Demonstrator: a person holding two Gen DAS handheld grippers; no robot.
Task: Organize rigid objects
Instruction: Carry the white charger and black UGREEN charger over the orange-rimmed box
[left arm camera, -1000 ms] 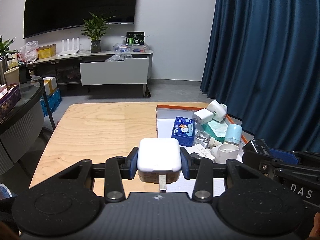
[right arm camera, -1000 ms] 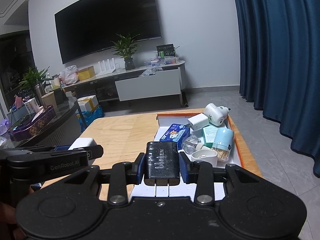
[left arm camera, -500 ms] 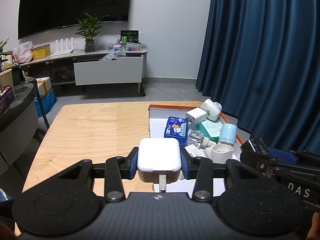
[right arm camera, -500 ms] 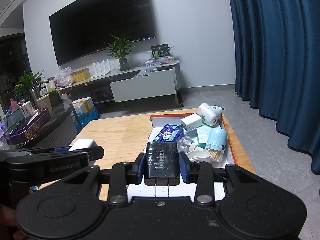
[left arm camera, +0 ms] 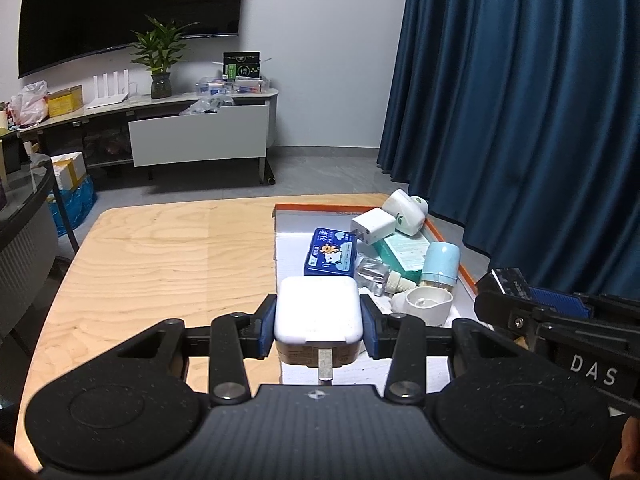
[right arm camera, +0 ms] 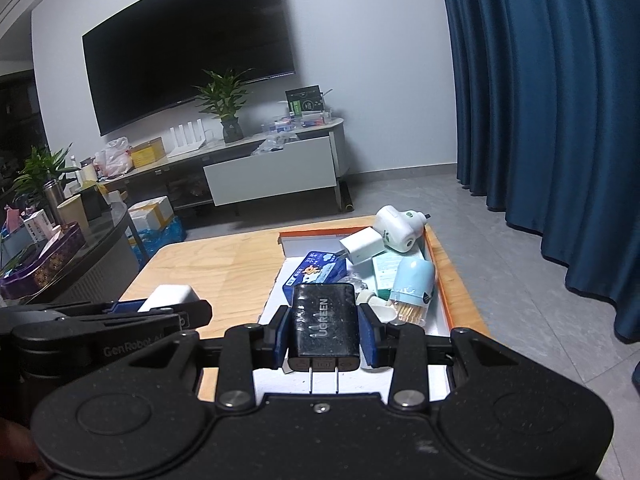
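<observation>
A white square charger point(left arm camera: 318, 314) (prongs pointing back toward the camera) is pinched above the counter's near edge; a black UGREEN charger point(right arm camera: 324, 322), prongs likewise rearward, is gripped above the orange-rimmed tray's point(right arm camera: 438, 264) near end.

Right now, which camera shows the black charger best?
The right wrist view: the black charger sits centre frame, clamped between that gripper's jaws, with its logo and prongs readable. The left wrist view shows only the right gripper from the side at its edge; the charger itself can't be made out there.
</observation>
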